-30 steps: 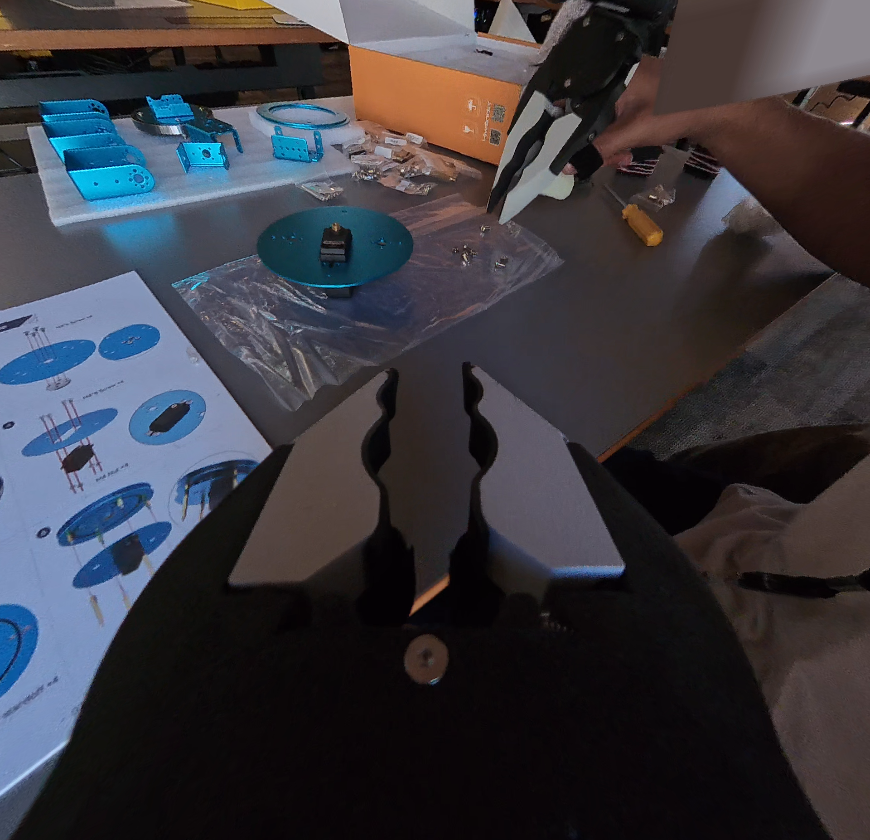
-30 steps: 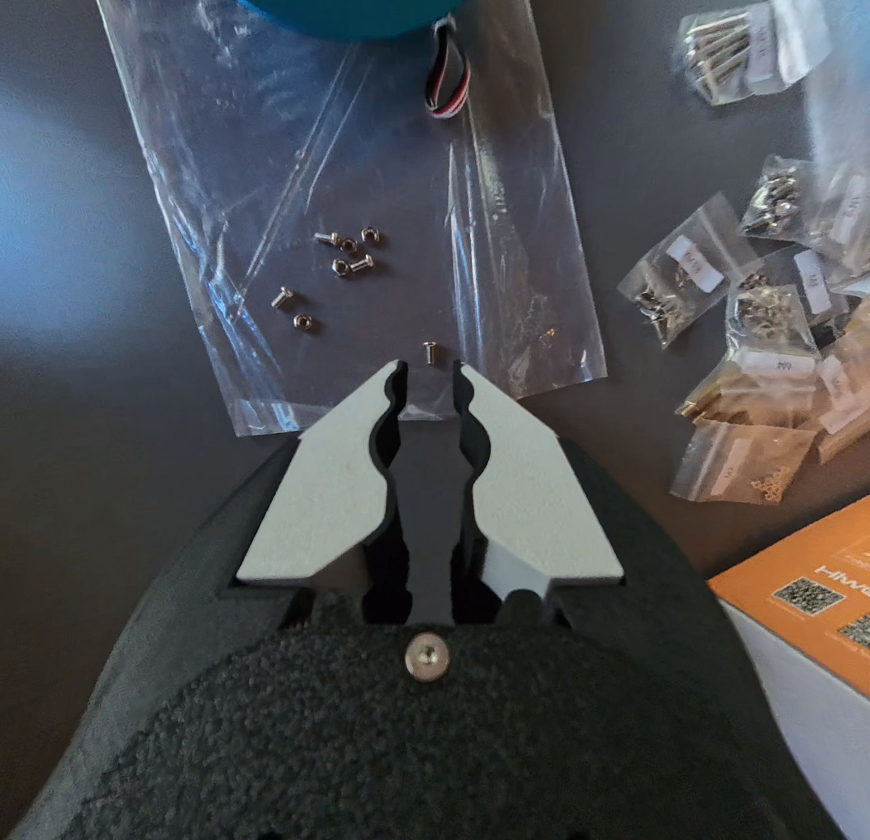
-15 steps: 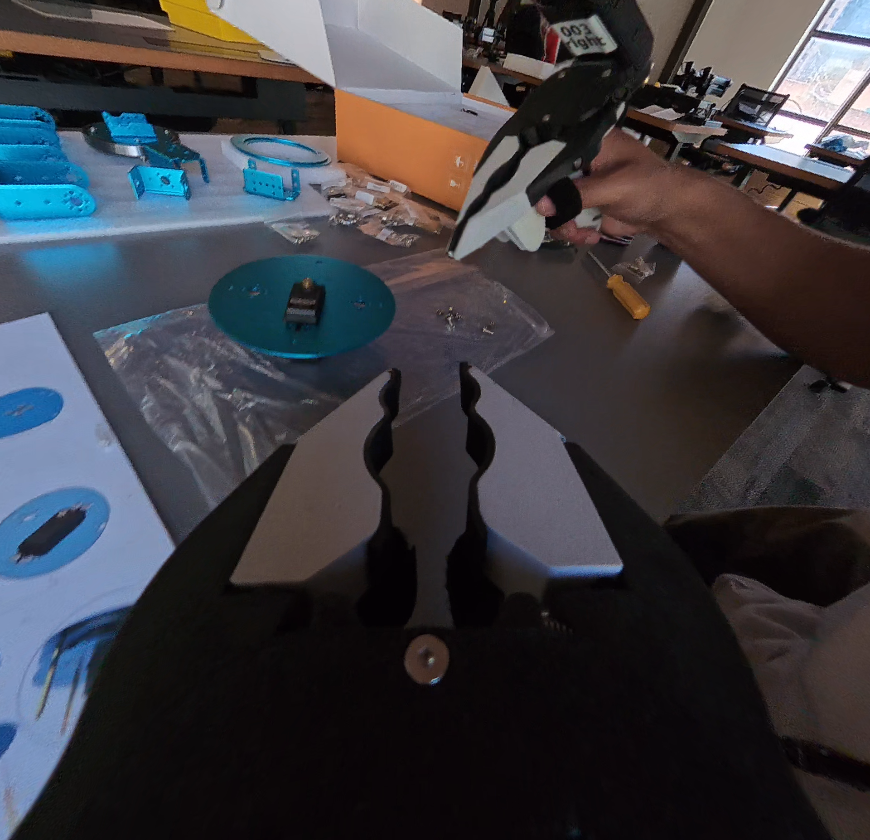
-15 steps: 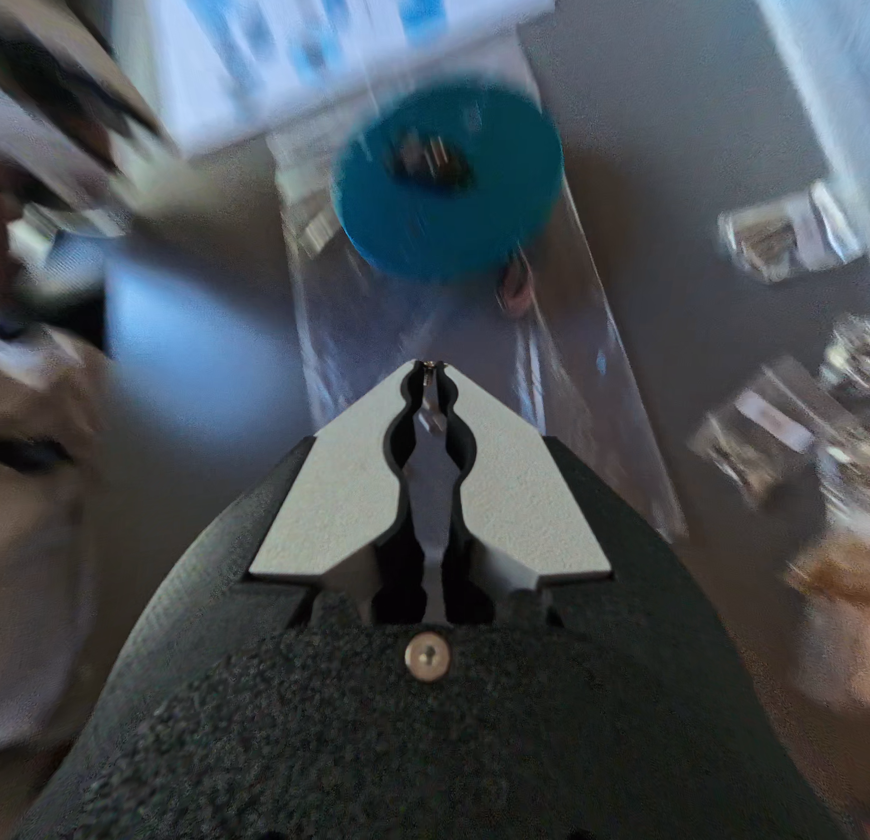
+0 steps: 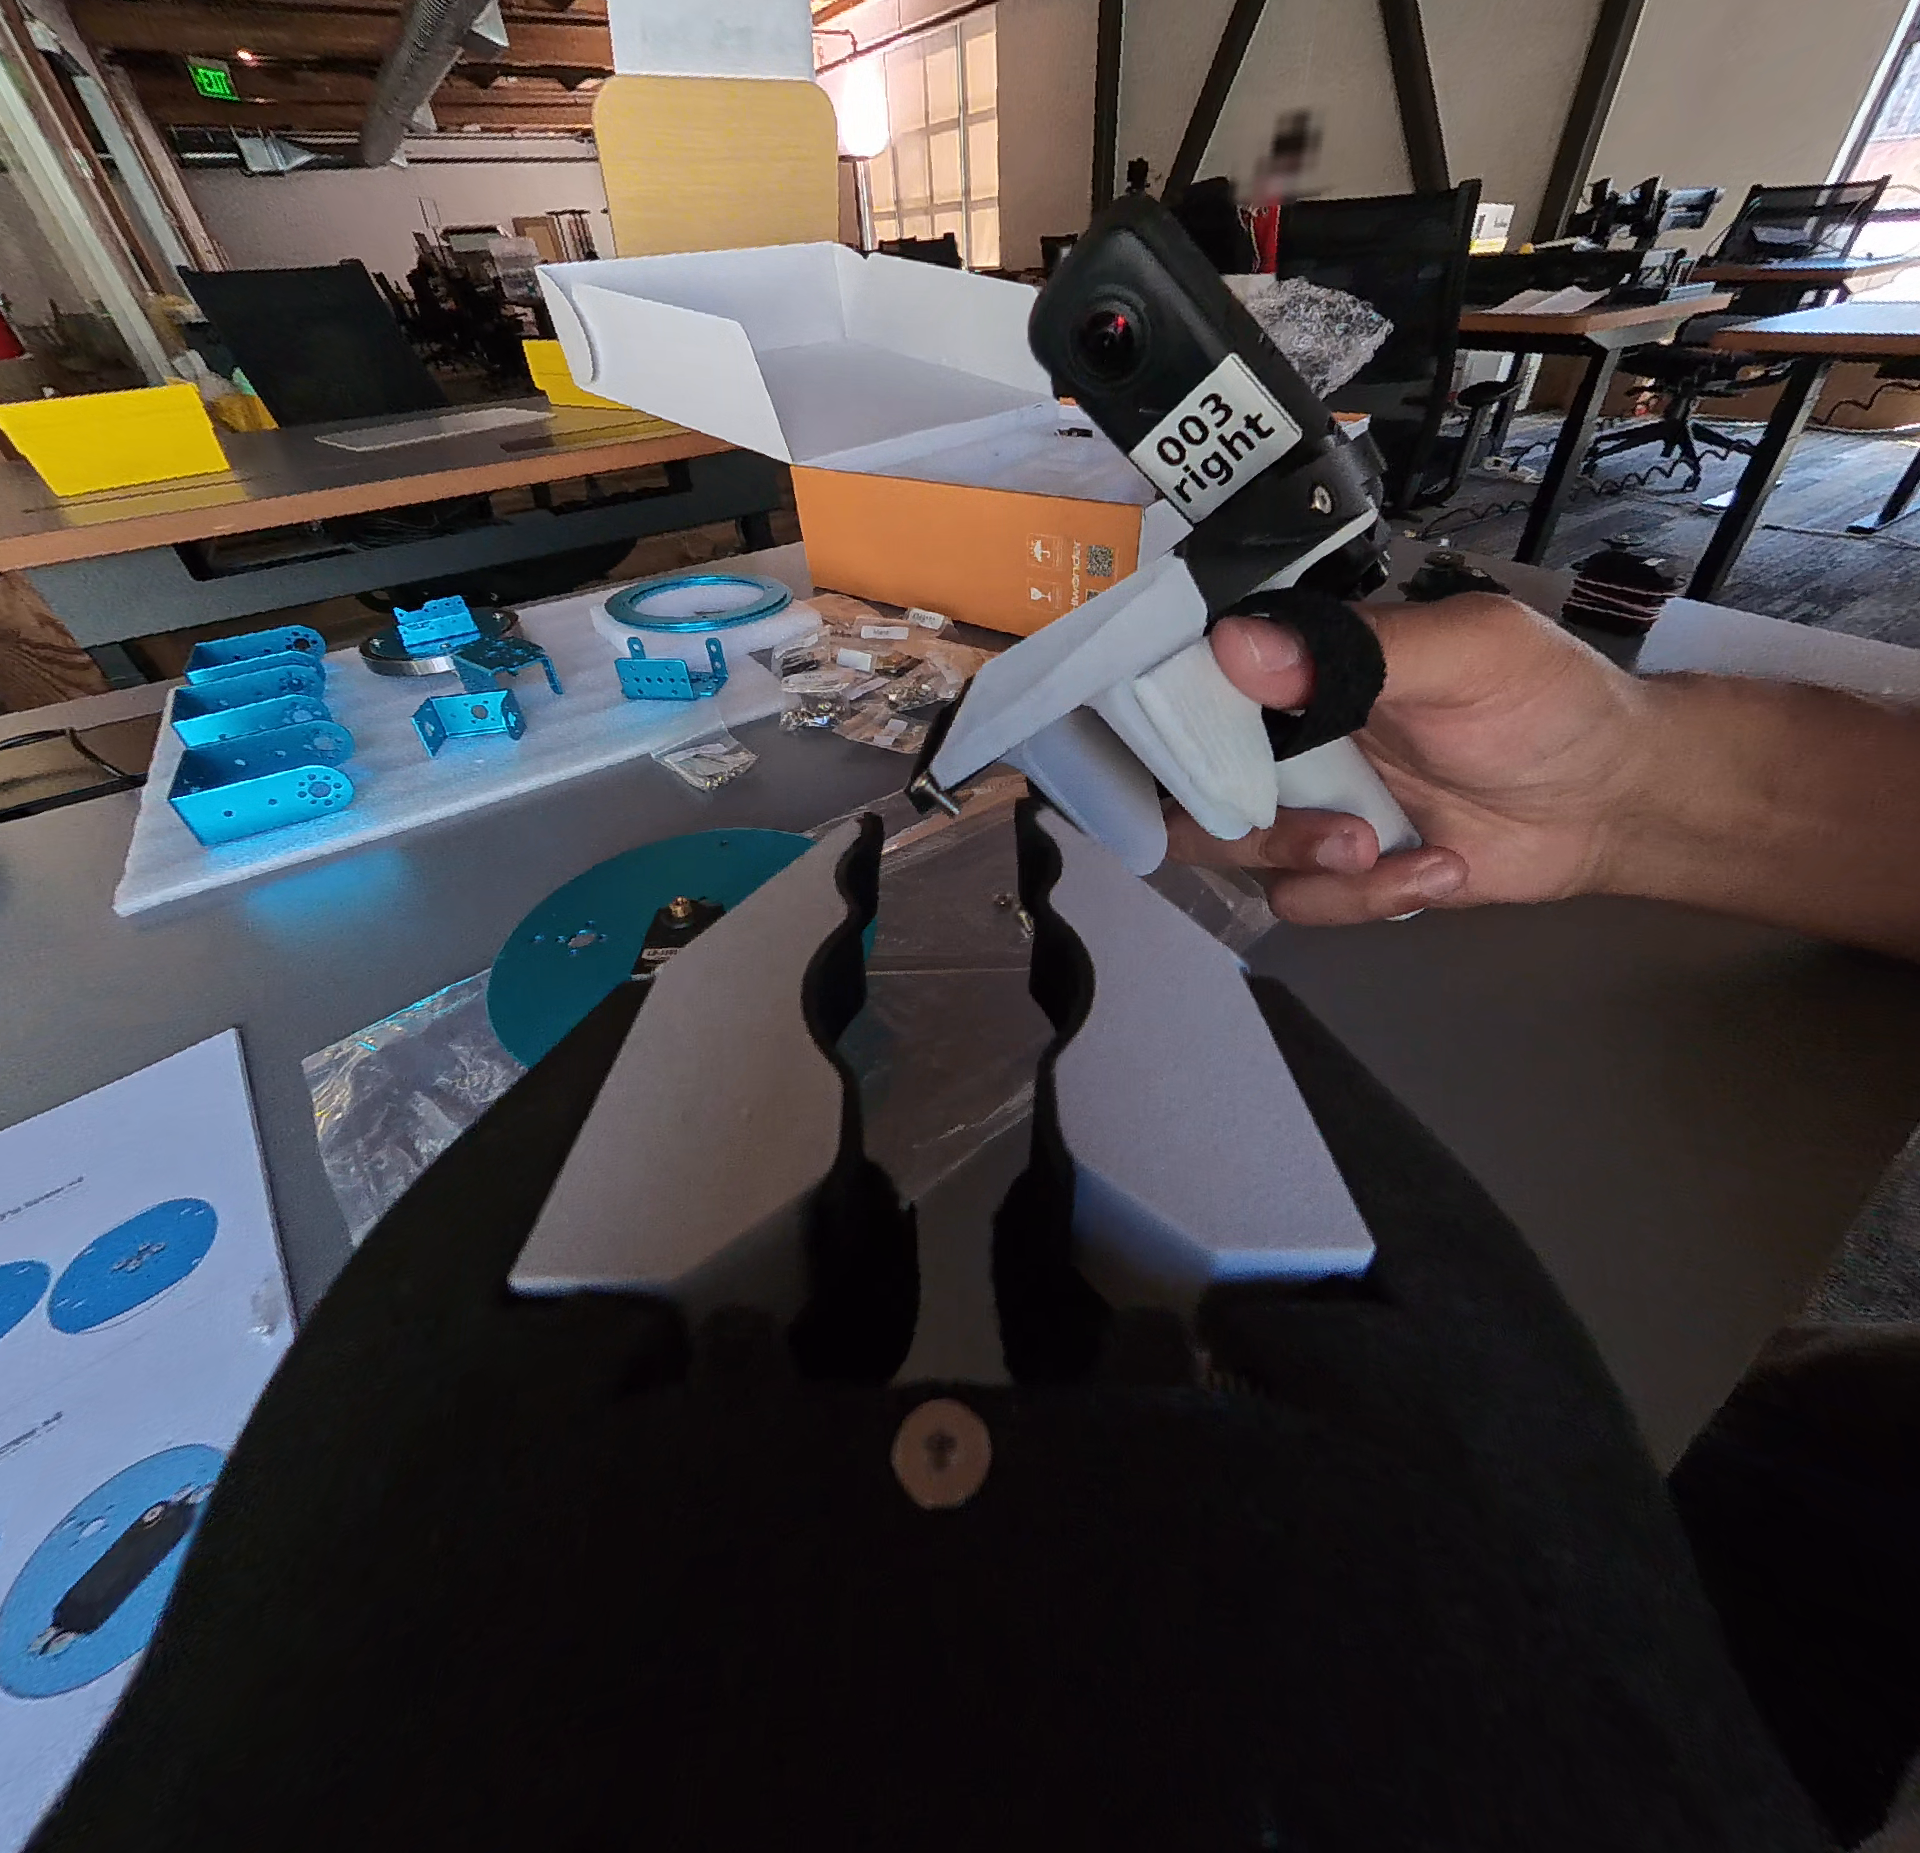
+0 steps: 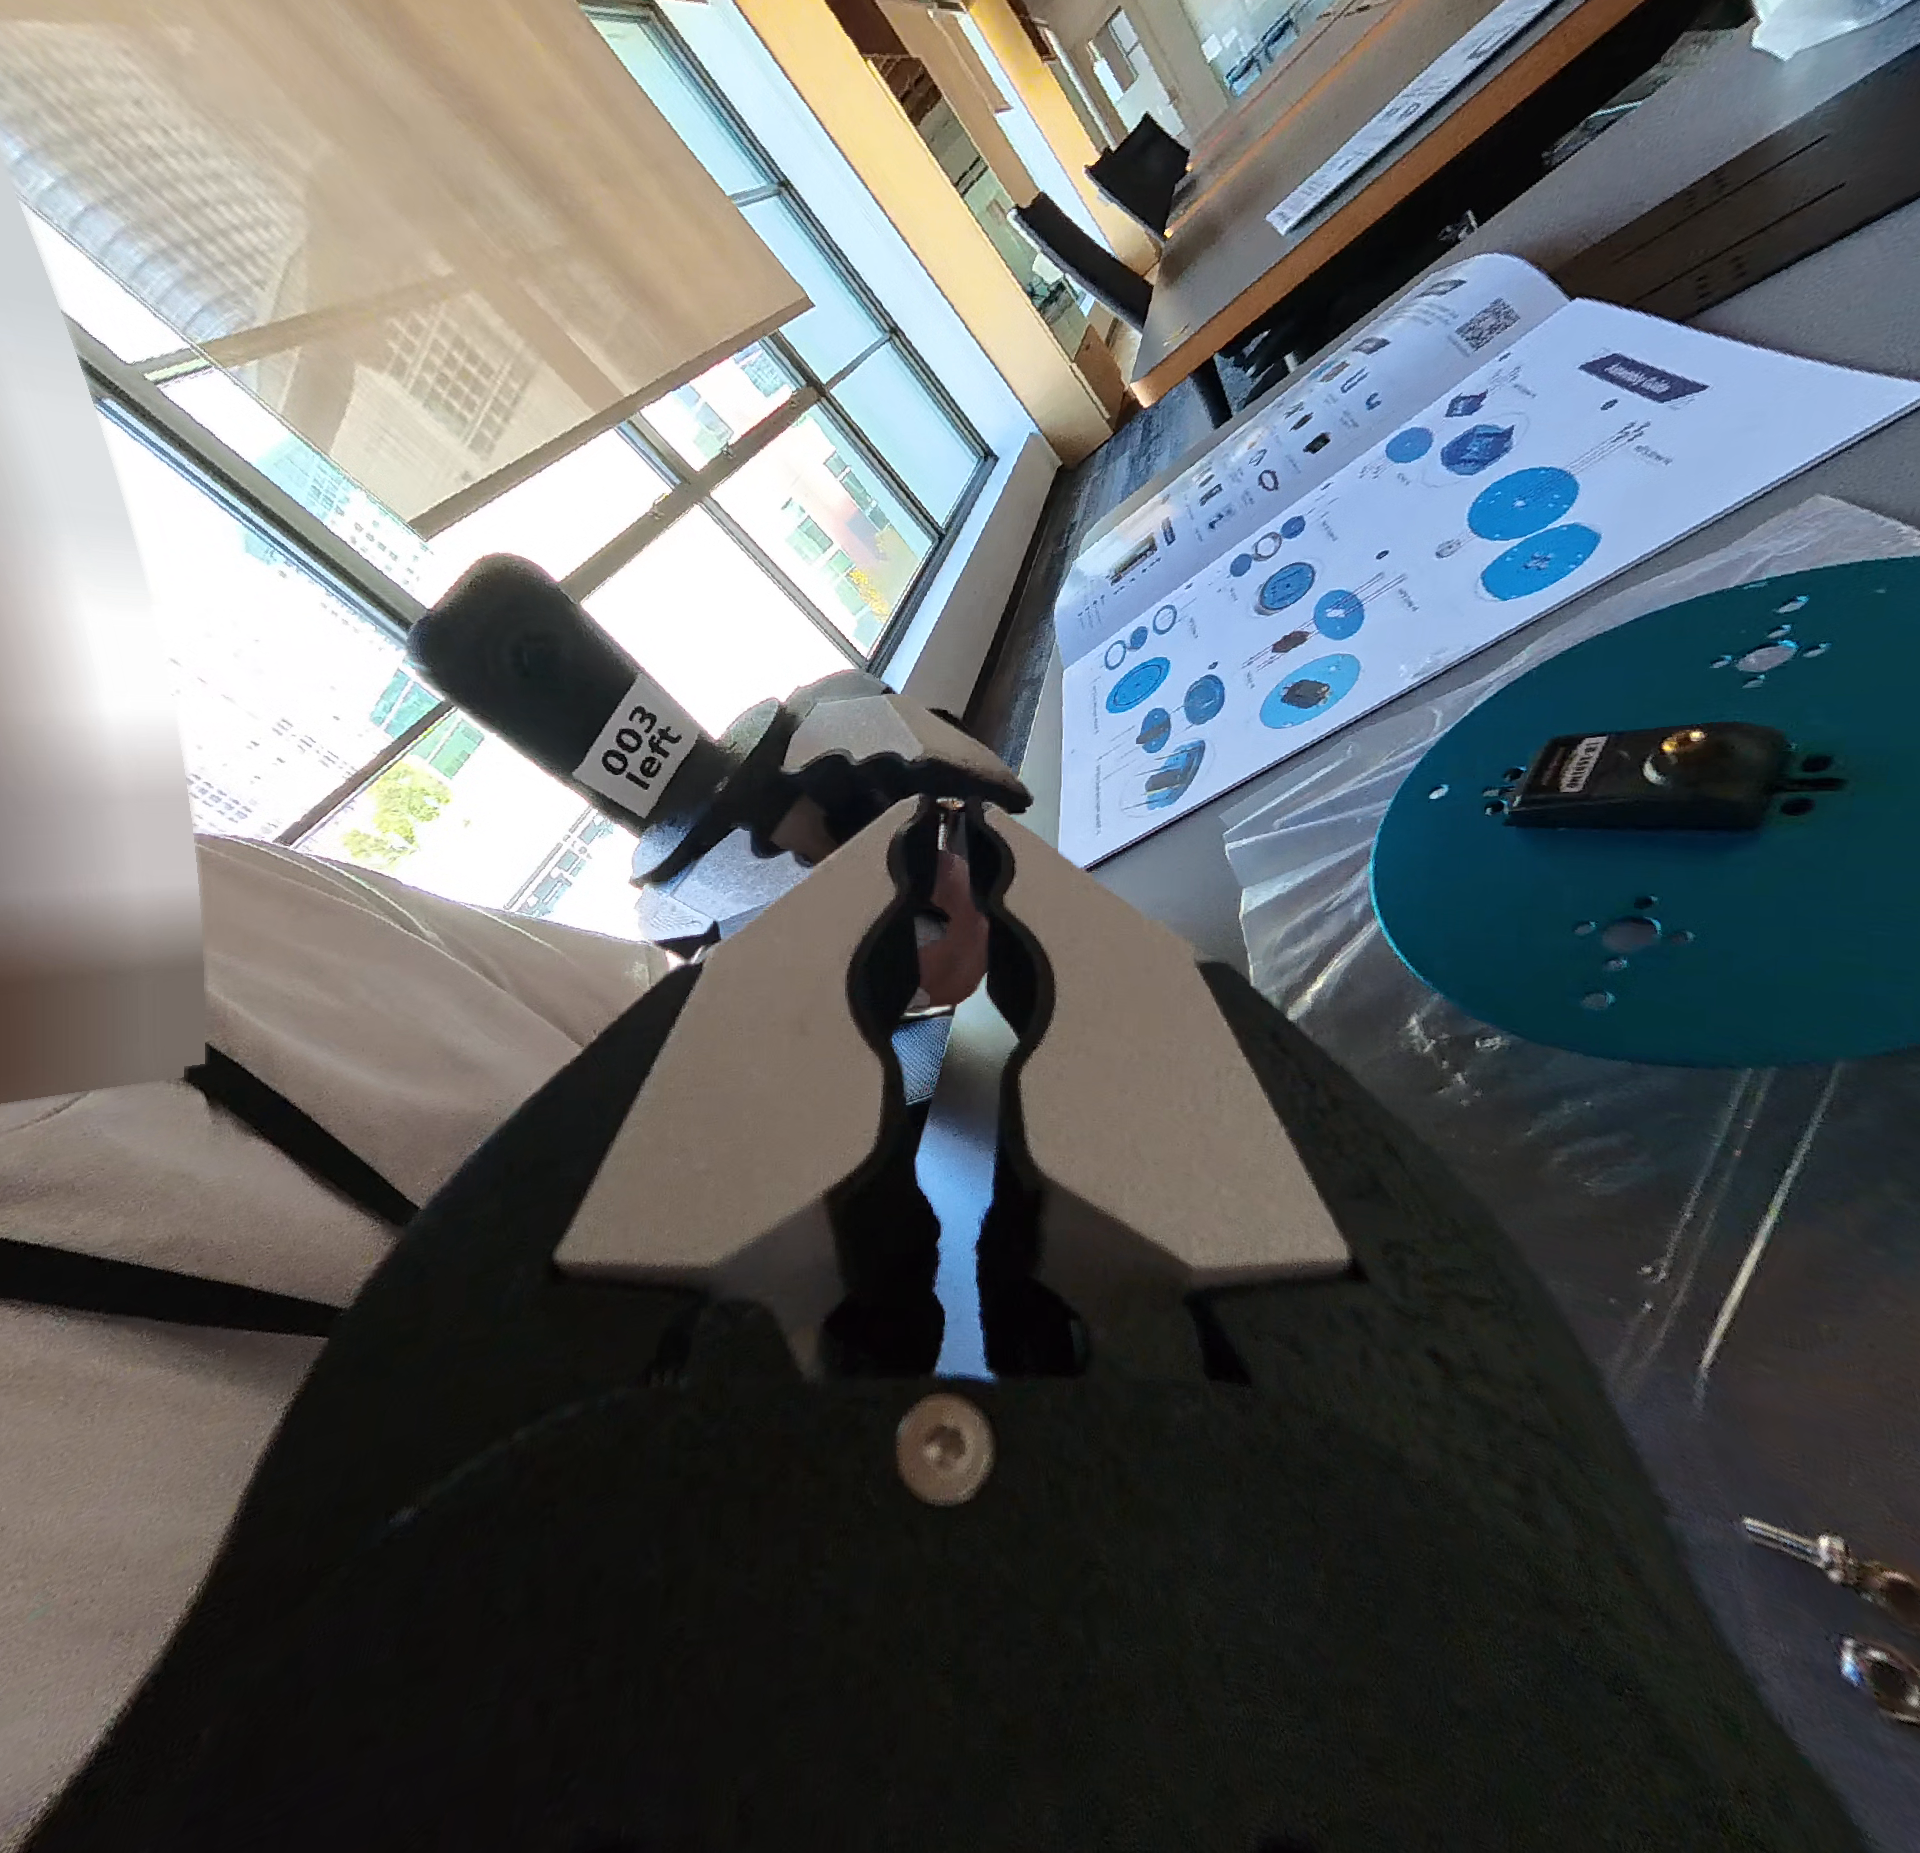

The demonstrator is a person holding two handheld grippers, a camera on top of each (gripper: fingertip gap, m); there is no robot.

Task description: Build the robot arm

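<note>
My right gripper (image 6: 943,816) is shut on a small silver screw (image 6: 948,824) pinched at its very tips. It is held up in the air and turned toward my left gripper (image 5: 948,832). In the left wrist view the right gripper (image 5: 940,777) holds the screw (image 5: 932,795) just above and between the left fingertips, close but apart. My left gripper is open and empty. A teal round plate (image 6: 1662,920) with a black servo (image 6: 1652,777) set in it lies on a clear plastic sheet (image 6: 1558,1180), below and beside both grippers.
An open orange-and-white box (image 5: 956,546) stands at the back. A white foam sheet (image 5: 436,806) carries several blue brackets. Small bags of hardware (image 5: 873,676) lie beside it. A printed sheet of diagrams (image 5: 125,1284) lies at left. Loose screws (image 6: 1860,1595) rest on the plastic. Left and right tips are no more than a few centimetres apart. From either gripper's tips it is about 12 cm to the teal round plate (image 6: 1662,920).
My right gripper shut on a screw from the plastic sheet, lifted it and swung it up to the left gripper's tips. My left gripper tilted upward and stayed open.
</note>
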